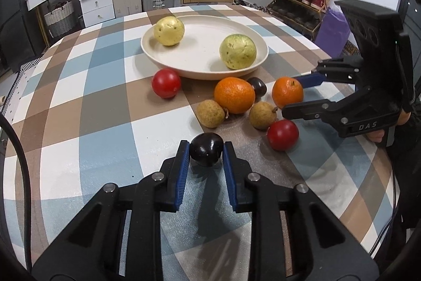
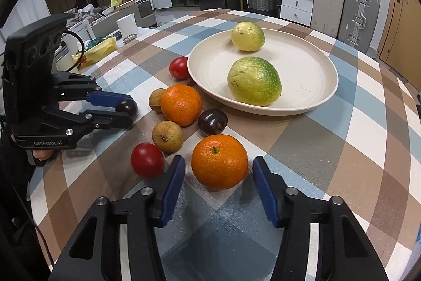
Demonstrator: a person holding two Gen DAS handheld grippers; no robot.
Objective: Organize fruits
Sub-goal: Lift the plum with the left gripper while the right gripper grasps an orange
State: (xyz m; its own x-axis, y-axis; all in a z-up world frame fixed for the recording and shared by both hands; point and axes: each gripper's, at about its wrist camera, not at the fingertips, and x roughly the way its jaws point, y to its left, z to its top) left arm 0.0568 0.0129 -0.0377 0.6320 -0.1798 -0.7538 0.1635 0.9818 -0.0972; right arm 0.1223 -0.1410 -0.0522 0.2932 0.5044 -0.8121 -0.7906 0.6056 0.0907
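My left claw (image 1: 206, 153) pinches a glossy dark plum (image 1: 206, 152) just above the checked worktop (image 1: 92, 107). My right claw (image 2: 219, 170) gapes wide, straddling a dimpled orange (image 2: 219, 162) dead ahead, pads not touching. Beyond the clustered fruit sits the smooth cream plate (image 2: 310, 96), two bumpy guavas inside.

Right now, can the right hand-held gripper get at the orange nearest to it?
Probably yes. The right hand-held gripper is open with the orange sitting between its fingers, apart from both. Only a red tomato lies just outside the left finger.
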